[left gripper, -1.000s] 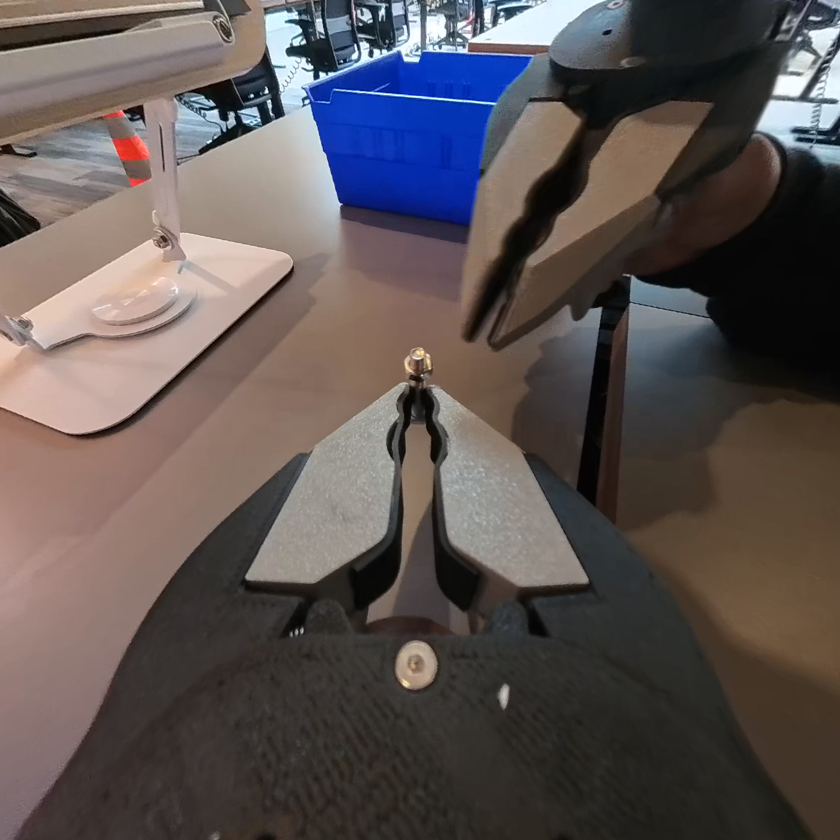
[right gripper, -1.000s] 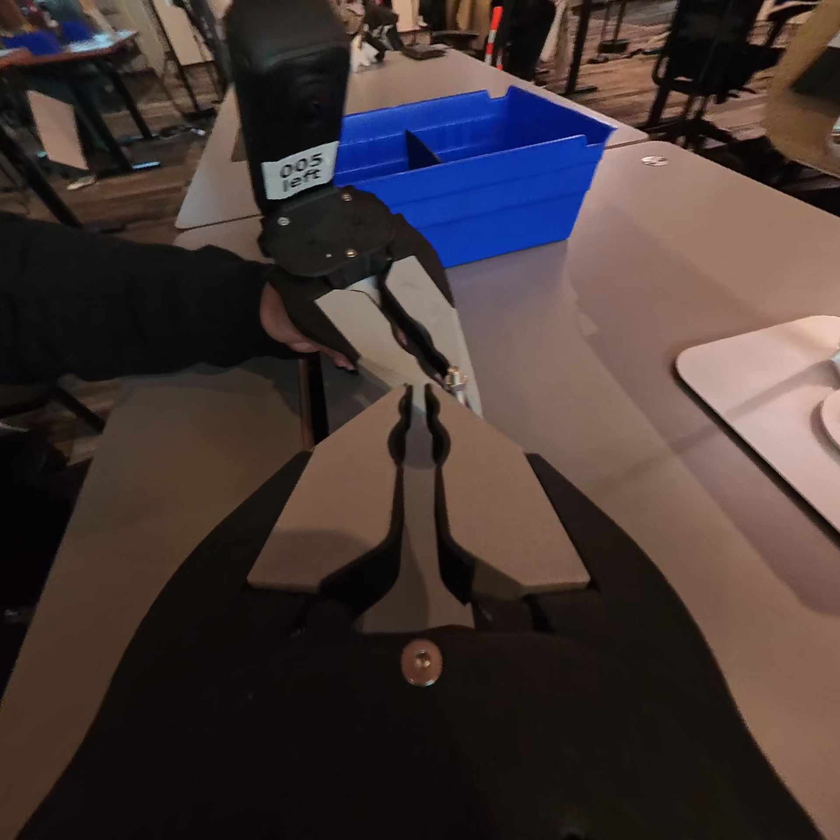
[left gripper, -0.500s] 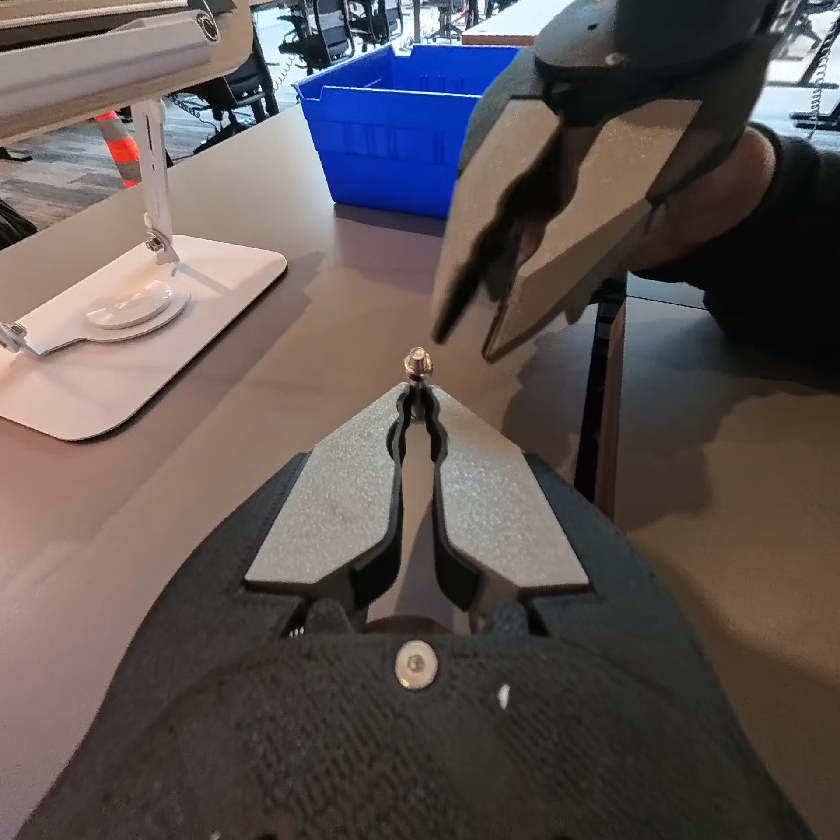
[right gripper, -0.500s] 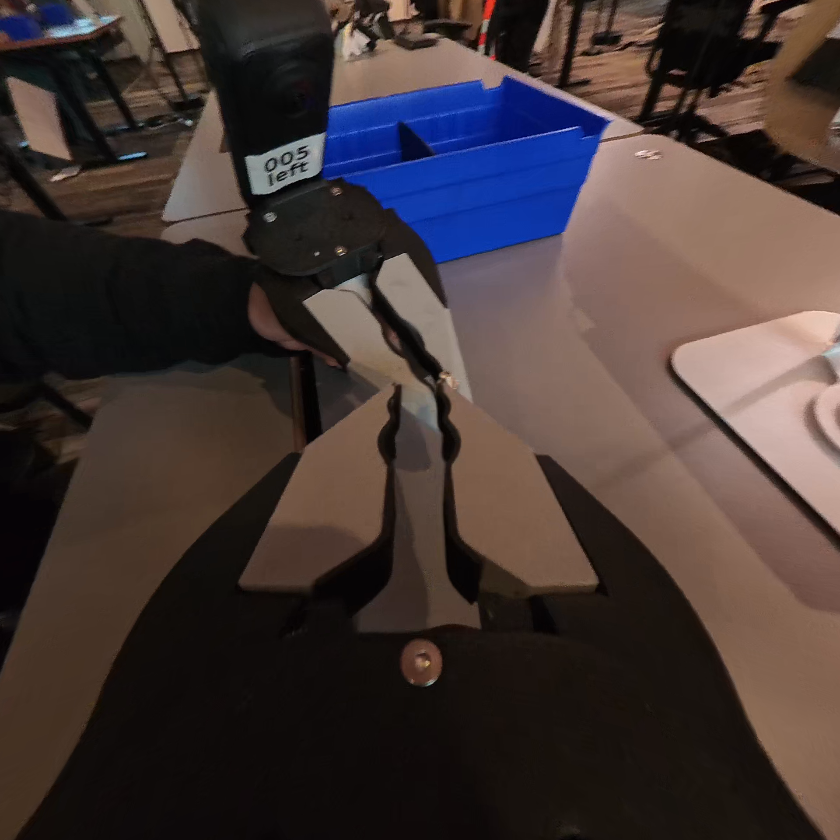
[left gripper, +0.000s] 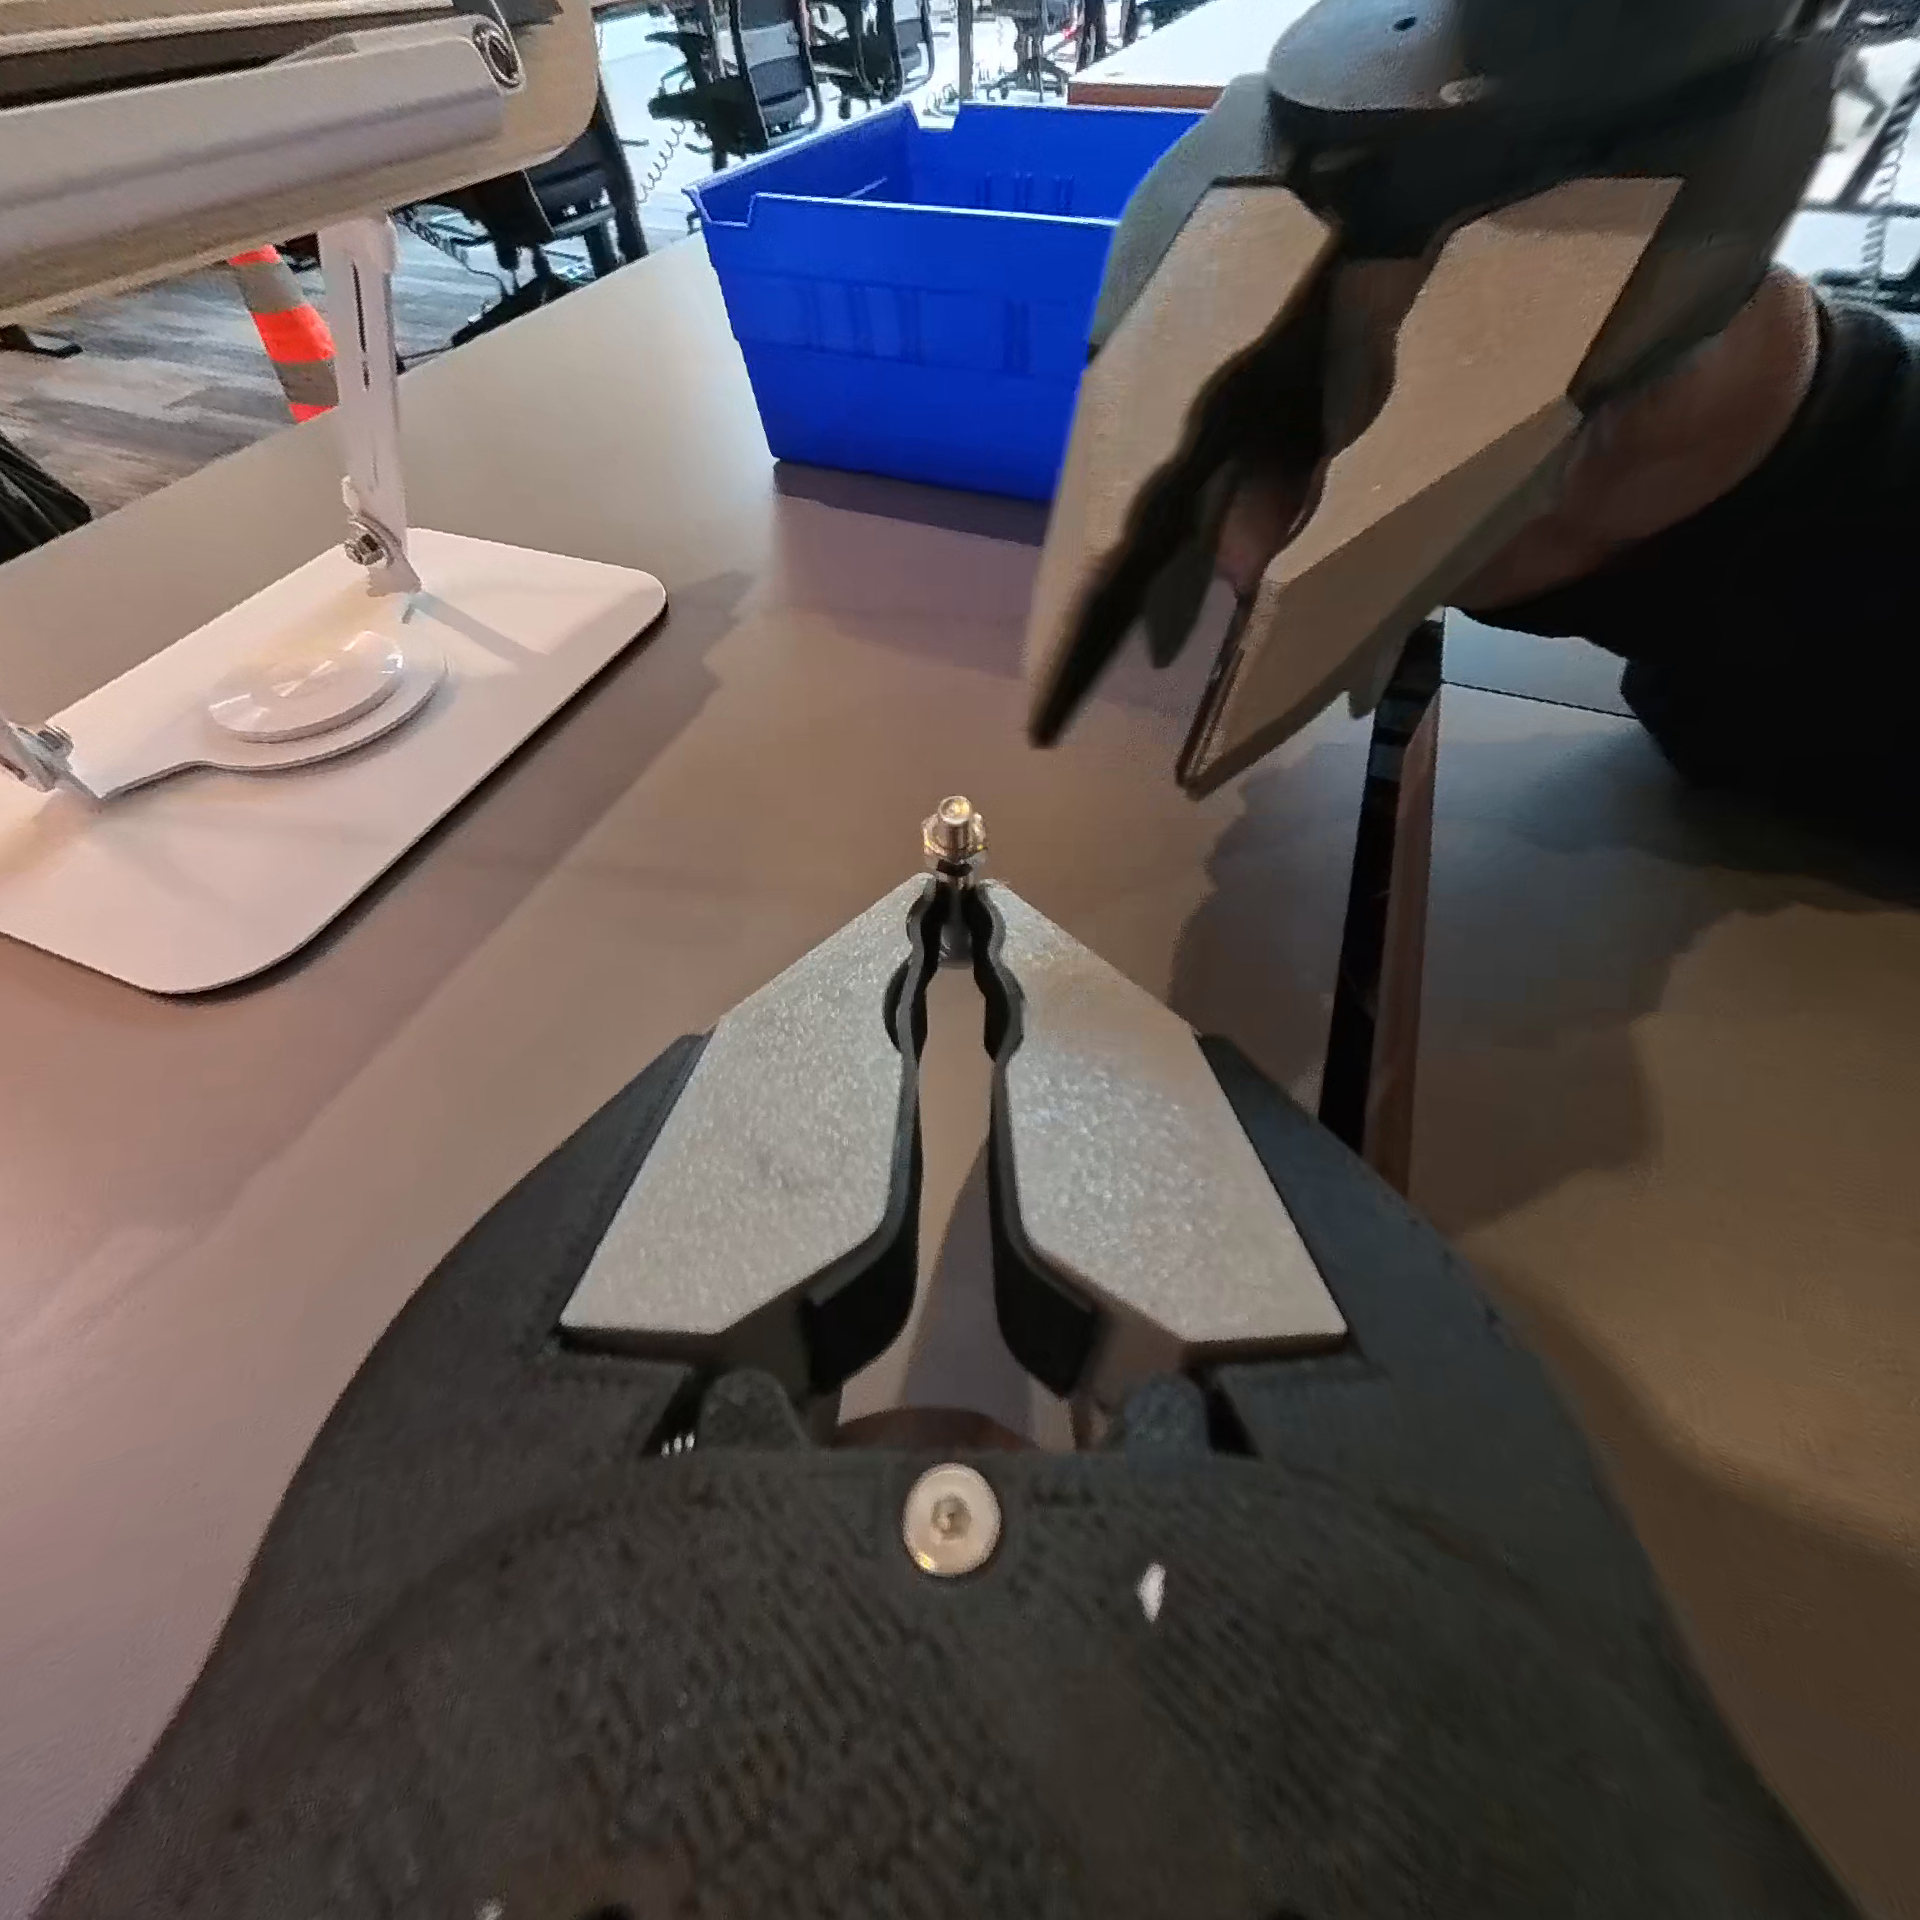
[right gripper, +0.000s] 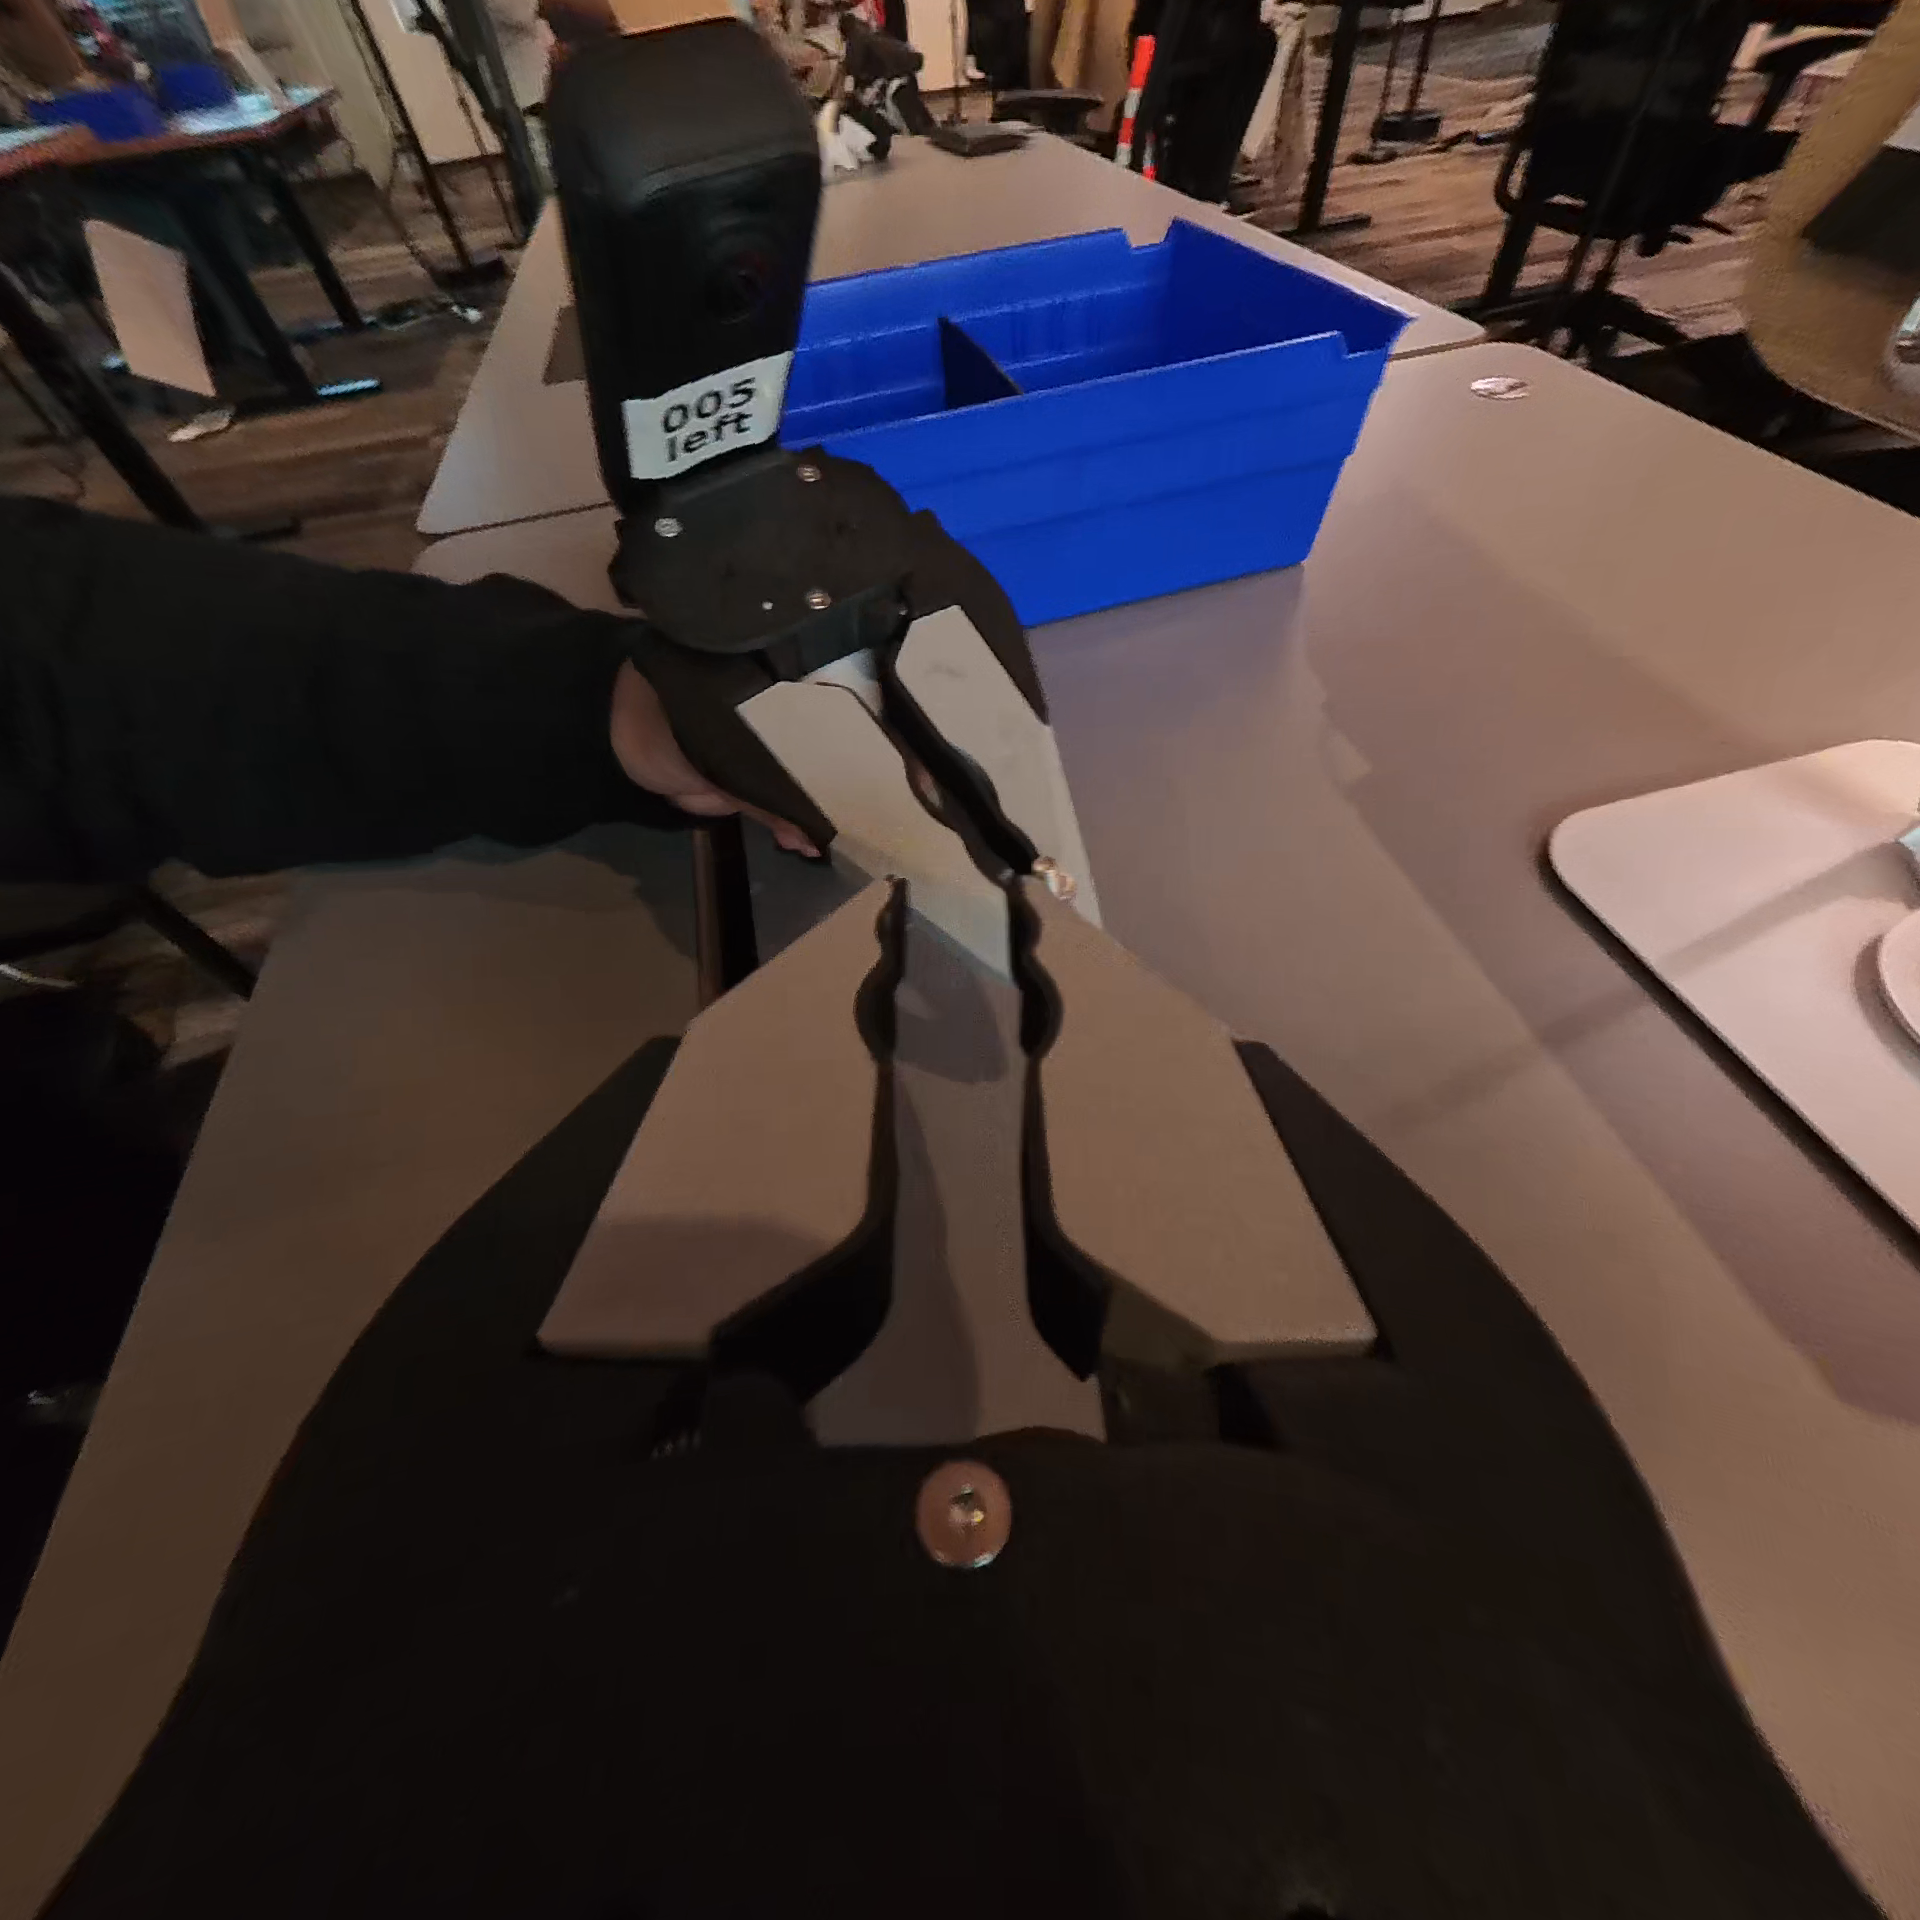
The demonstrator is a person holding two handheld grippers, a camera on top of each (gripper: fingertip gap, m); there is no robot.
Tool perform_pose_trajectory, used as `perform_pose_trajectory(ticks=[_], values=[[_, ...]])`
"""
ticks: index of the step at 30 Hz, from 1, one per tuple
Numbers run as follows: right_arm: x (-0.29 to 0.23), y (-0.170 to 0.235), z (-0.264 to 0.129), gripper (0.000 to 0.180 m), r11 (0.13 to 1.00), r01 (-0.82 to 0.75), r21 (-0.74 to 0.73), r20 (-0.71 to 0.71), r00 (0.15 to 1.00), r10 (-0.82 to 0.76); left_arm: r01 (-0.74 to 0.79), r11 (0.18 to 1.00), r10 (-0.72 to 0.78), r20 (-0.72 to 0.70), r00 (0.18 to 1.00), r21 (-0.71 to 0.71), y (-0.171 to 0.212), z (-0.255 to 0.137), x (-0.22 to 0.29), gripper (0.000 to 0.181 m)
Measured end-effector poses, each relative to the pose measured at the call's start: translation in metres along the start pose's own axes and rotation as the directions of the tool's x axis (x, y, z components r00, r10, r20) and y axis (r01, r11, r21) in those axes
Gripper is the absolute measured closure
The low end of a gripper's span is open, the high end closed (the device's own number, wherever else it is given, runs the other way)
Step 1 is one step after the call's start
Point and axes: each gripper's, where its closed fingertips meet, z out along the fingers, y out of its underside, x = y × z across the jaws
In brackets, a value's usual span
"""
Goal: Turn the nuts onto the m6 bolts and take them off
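Observation:
My left gripper (left gripper: 954, 902) is shut on a small silver bolt (left gripper: 953, 831) that sticks out past its tips, with a nut (left gripper: 954, 850) threaded on it near the end. My right gripper (left gripper: 1117, 753) shows in the left wrist view, open and empty, hovering just above and right of the bolt. In the right wrist view my right gripper (right gripper: 954, 896) is open, its tips right next to the bolt (right gripper: 1051, 873) held by the left gripper (right gripper: 1023, 864). The bolt sits beside my right fingertip, not between the fingers.
A blue divided bin (left gripper: 914, 322) stands at the back of the brown table (left gripper: 416, 1039); it also shows in the right wrist view (right gripper: 1143, 457). A white stand base (left gripper: 312, 727) with a metal post lies to one side. A gap between two tables (left gripper: 1371, 935) runs beneath the grippers. My right fingertips sit around 5 cm from my left ones.
My right gripper has opened from nearly shut and has come closer to the bolt's end. My left gripper has held the bolt still.

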Motion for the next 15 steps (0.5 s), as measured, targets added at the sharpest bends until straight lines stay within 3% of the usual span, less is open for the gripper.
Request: perform_pose_trajectory(ticks=[2, 6, 10, 11, 12, 15], values=[[0.007, 0.003, 0.001, 0.149, 1.0, -0.012, -0.008, -0.035, 0.999, 0.012, -0.013, 1.0, 0.013, -0.006, 1.0, -0.005, 0.0, 0.001, 0.002, 0.178], [0.01, 0.01, 0.008, 0.14, 0.999, -0.01, -0.043, -0.053, 0.999, 0.008, -0.022, 1.0, 0.022, -0.015, 1.0, -0.002, 0.0, 0.001, 0.005, 0.178], [0.001, 0.014, 0.011, 0.145, 0.997, 0.014, -0.077, -0.019, 1.0, -0.016, -0.016, 1.0, 0.016, -0.007, 1.0, 0.0, 0.0, 0.001, 0.003, 0.178], [-0.001, 0.014, 0.009, 0.155, 0.996, 0.025, -0.081, -0.009, 1.0, -0.025, -0.012, 1.0, 0.012, 0.001, 1.0, -0.002, 0.0, 0.001, 0.002, 0.178], [-0.009, 0.012, 0.007, 0.176, 0.997, 0.032, -0.065, 0.04, 0.999, -0.029, -0.004, 1.0, 0.004, 0.007, 1.0, -0.006, 0.001, 0.001, 0.0, 0.179], [-0.013, 0.003, 0.003, 0.176, 1.0, 0.016, -0.026, 0.069, 0.998, -0.014, 0.001, 1.0, -0.001, -0.003, 1.0, -0.001, 0.0, 0.0, 0.0, 0.179]])
